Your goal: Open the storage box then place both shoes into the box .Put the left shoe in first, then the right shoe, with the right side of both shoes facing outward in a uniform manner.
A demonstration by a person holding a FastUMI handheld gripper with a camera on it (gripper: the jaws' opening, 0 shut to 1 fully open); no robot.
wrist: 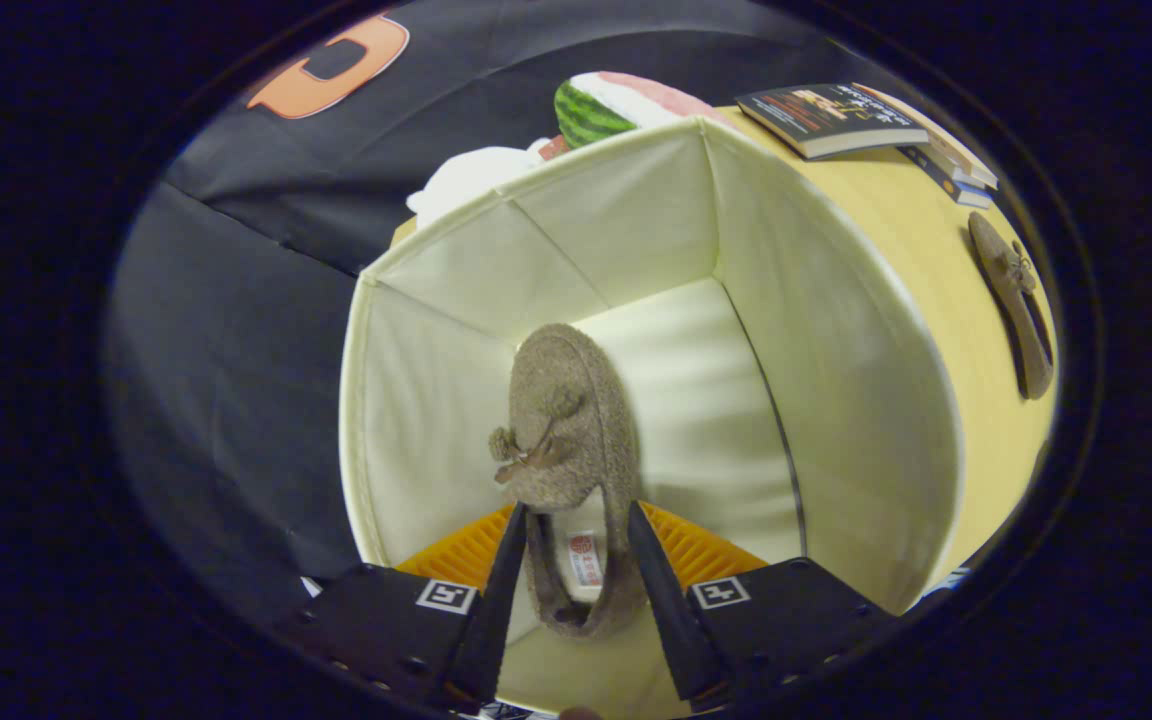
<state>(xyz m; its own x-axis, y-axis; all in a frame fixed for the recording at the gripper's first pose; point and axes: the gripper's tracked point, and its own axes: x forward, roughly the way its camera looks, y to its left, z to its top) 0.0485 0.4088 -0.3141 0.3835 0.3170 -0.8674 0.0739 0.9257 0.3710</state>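
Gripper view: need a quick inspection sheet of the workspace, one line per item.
Surface: yellow table, bare between box and books.
Job's things: storage box open, cream lining; one brown shoe inside it, heel end between the fingers; second shoe on the table beyond the box's right wall.
Clutter: stacked books; watermelon-patterned item and white item behind the box.
Grippers: claw straddles the shoe's heel; contact unclear.
Cables: nothing seen.
Surroundings: black cloth wall.

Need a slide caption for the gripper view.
Gripper straddles a brown shoe inside the open storage box.
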